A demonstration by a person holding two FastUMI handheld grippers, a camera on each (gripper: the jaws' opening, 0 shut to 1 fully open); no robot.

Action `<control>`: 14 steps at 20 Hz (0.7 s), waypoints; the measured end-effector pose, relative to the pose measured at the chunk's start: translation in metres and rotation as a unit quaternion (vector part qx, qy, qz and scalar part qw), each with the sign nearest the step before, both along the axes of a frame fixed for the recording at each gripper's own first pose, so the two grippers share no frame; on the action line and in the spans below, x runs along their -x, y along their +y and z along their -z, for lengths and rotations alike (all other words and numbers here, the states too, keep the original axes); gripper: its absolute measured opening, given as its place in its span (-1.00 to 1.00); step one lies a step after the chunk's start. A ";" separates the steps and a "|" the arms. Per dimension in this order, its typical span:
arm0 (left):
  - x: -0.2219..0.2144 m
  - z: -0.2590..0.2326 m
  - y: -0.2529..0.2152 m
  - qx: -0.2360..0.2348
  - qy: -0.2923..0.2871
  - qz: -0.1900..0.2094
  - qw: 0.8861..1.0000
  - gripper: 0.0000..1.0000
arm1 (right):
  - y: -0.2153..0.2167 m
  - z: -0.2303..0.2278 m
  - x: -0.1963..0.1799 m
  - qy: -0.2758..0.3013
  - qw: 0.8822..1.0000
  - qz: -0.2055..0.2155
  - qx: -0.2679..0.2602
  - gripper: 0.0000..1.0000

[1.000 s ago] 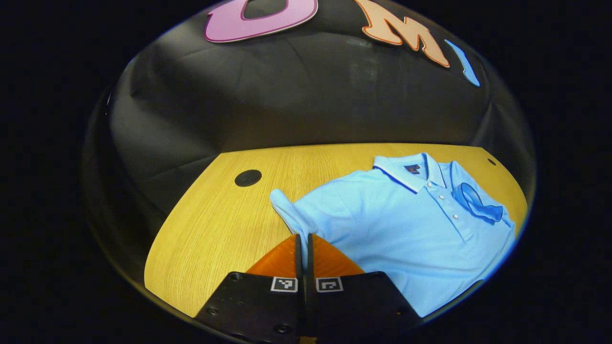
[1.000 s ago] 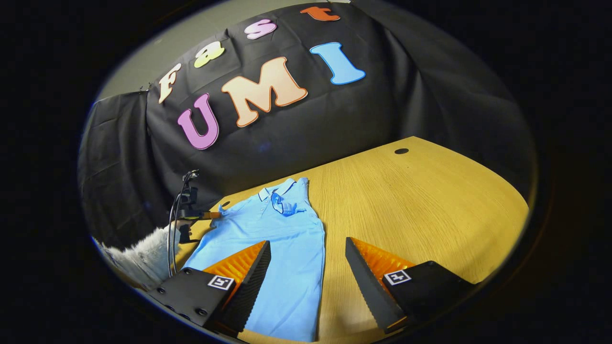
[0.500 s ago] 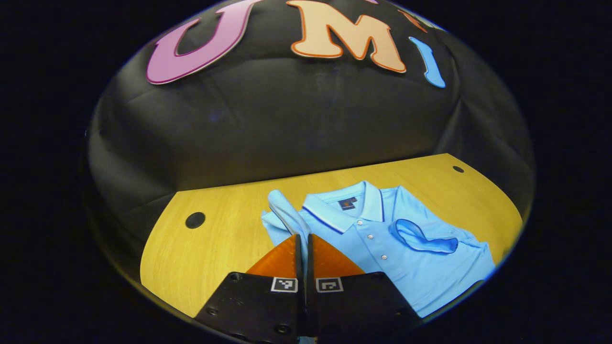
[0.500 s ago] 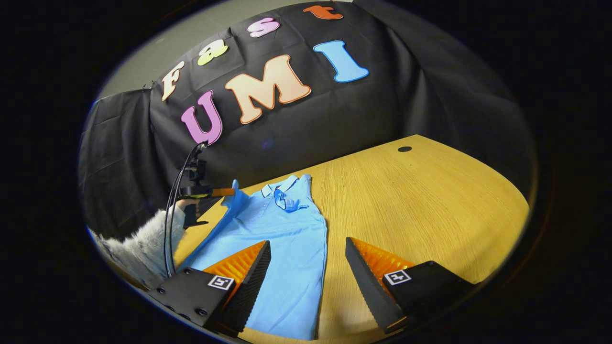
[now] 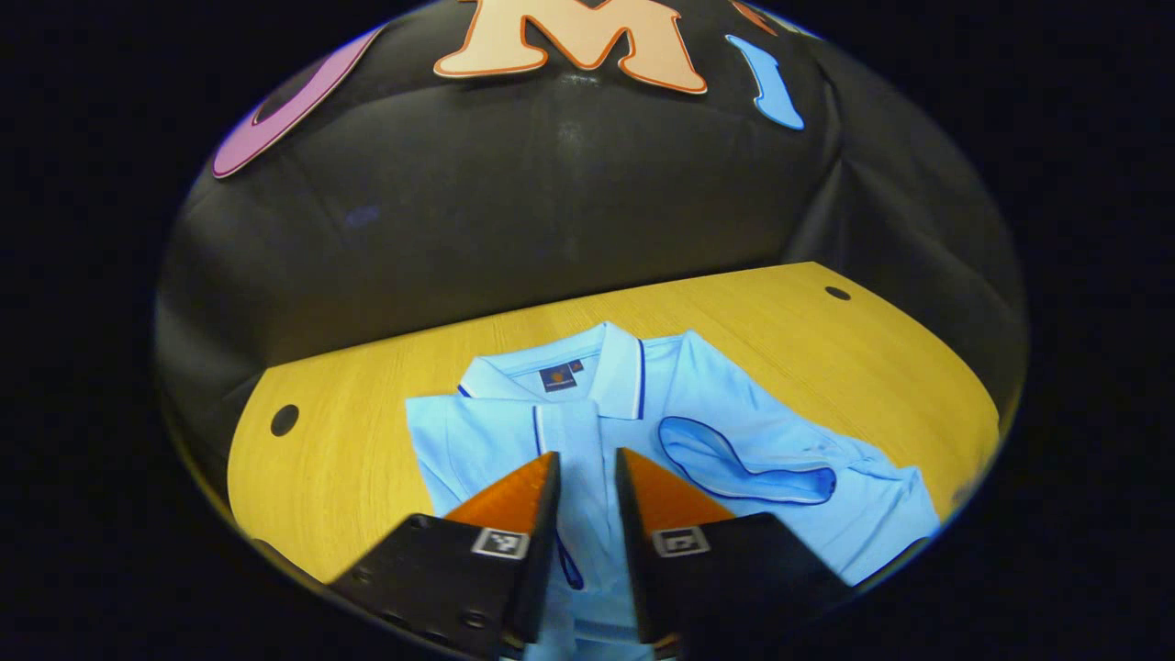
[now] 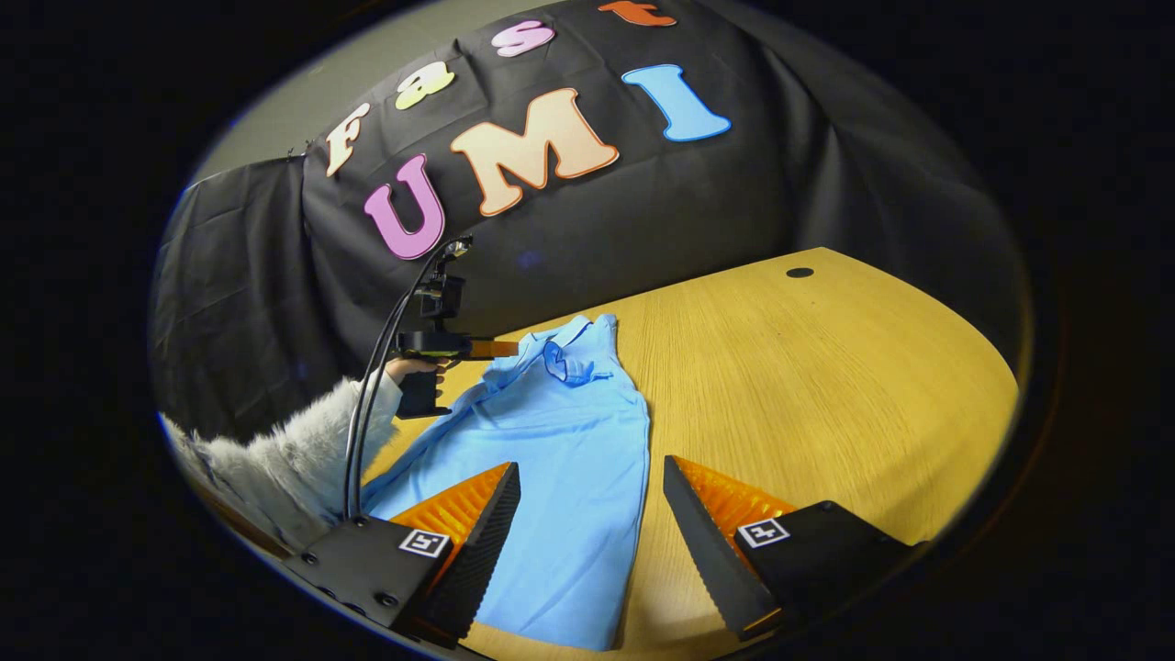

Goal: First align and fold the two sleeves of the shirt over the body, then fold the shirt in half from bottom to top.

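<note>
Left gripper [image 5: 585,477] is seen slightly parted above a folded sleeve [image 5: 569,441] of the light-blue polo shirt [image 5: 698,441], which is laid flat on the wood-grain worktop [image 5: 367,441]. Right gripper [image 6: 592,523], wedge-shaped with serrated fingers, is spread wide over the smooth hem.

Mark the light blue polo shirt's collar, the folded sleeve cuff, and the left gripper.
light blue polo shirt collar [image 5: 617,365], left gripper view, striped collar band.
folded sleeve cuff [image 5: 734,454], left gripper view, cuff opening.
left gripper [image 6: 514,348], right gripper view, fingertips.
</note>
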State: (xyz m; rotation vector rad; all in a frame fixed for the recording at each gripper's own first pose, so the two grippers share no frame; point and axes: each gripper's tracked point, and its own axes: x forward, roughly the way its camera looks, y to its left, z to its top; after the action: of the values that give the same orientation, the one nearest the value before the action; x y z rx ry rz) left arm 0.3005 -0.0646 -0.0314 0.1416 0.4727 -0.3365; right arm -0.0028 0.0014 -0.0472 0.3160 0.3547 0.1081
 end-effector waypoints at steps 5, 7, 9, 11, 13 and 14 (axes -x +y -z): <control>0.036 -0.019 0.037 -0.012 -0.016 -0.033 0.999 0.90 | 0.013 0.007 0.006 0.004 1.000 -0.017 0.018 0.95; 0.068 -0.024 0.047 0.000 -0.009 -0.033 0.999 0.91 | 0.019 0.009 0.010 0.004 0.999 -0.027 0.031 0.96; 0.109 -0.026 0.055 0.019 -0.002 -0.034 0.999 0.91 | 0.026 0.011 0.020 0.002 0.998 -0.041 0.045 0.96; 0.151 -0.022 0.064 0.025 0.001 -0.030 0.999 0.90 | 0.029 0.015 0.029 0.003 0.997 -0.051 0.065 0.96; 0.194 -0.019 0.072 0.024 -0.001 -0.028 0.999 0.88 | 0.032 0.020 0.038 0.008 0.995 -0.058 0.081 0.96; 0.216 -0.016 0.075 0.024 0.000 -0.026 0.999 0.88 | 0.034 0.023 0.043 0.012 0.994 -0.062 0.087 0.95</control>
State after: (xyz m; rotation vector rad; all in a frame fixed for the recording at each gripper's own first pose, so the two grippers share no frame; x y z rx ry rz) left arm 0.0846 0.0101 -0.0154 0.0833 0.4668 -0.2962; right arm -0.0458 0.0354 -0.0704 0.1232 0.4041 0.1950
